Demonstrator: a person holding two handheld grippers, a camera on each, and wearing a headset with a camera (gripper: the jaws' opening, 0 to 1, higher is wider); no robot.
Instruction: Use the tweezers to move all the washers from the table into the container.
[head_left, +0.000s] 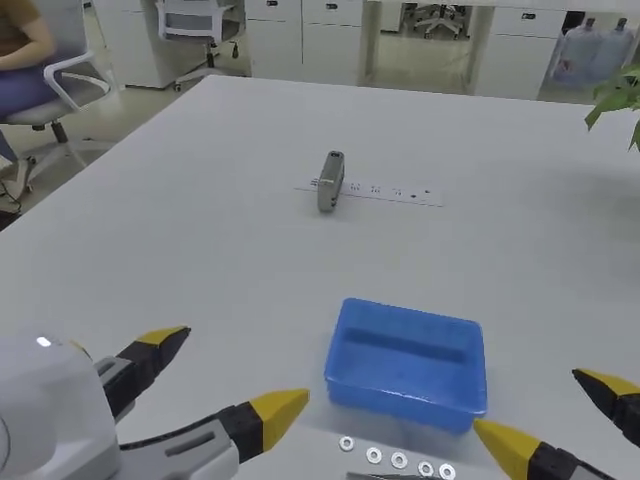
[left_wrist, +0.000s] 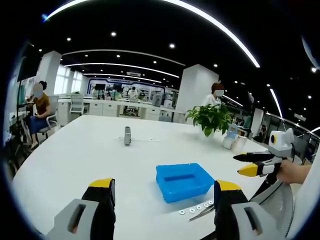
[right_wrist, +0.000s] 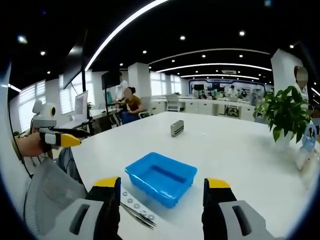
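A blue plastic container (head_left: 405, 392) sits on the white table, empty as far as I can see. Several small metal washers (head_left: 398, 459) lie in a row just in front of it, near the table's front edge. Thin metal tweezers (left_wrist: 202, 214) lie beside the washers, pointing along the row. My left gripper (head_left: 235, 375) is open and empty, to the left of the container. To the container's right, my right gripper (head_left: 550, 412) is open and empty too. The right gripper view has the container (right_wrist: 150, 191), the washers (right_wrist: 136, 206) and the tweezers (right_wrist: 139, 217) between my own jaws.
A small grey metal block (head_left: 331, 181) stands mid-table beside a flush socket strip (head_left: 385, 191). A potted plant (left_wrist: 212, 117) is at the table's right side. Office chairs (head_left: 195, 25) and a seated person (left_wrist: 39, 107) are beyond the left edge.
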